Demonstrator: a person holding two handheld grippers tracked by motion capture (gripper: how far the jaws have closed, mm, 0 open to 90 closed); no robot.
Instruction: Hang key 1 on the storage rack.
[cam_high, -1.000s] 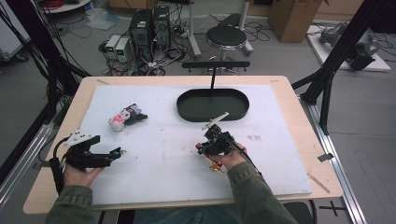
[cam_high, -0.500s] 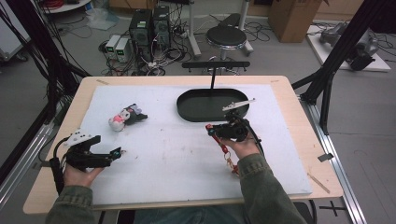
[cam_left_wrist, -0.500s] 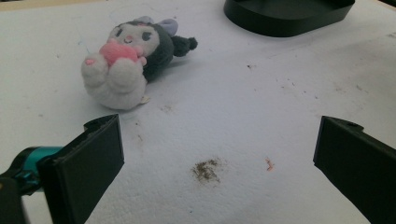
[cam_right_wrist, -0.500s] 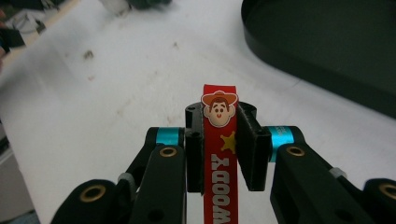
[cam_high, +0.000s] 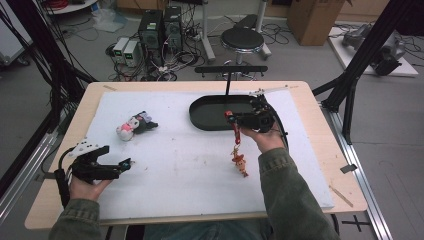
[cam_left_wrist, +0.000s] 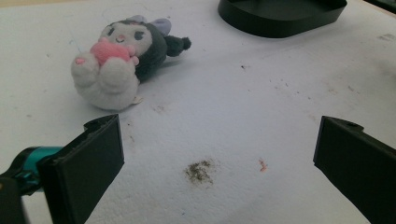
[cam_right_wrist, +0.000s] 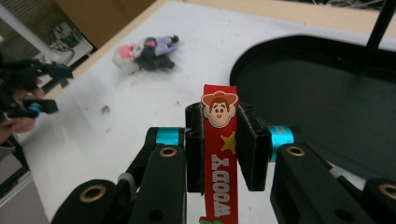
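Observation:
My right gripper (cam_high: 231, 117) (cam_right_wrist: 220, 140) is shut on a red strap printed "WOODY" (cam_right_wrist: 219, 158), held in the air beside the near rim of the black oval tray (cam_high: 210, 112). From the strap (cam_high: 235, 132) dangles a small orange figure (cam_high: 239, 163), hanging above the white mat. A black-and-white plush toy holding a pink heart (cam_high: 135, 125) (cam_left_wrist: 123, 58) lies on the mat at the left. My left gripper (cam_high: 125, 164) (cam_left_wrist: 215, 154) rests at the front left, open, its jaws wide apart over bare mat, nearer to me than the plush.
The white mat (cam_high: 175, 165) covers most of the wooden table (cam_high: 320, 145). A black stand with a crossbar (cam_high: 230, 72) rises at the table's far edge behind the tray. A dirty spot (cam_left_wrist: 200, 170) marks the mat between the left jaws.
My right hand has risen and moved away from me toward the tray, lifting the strap so the figure hangs free. The left hand has stayed put.

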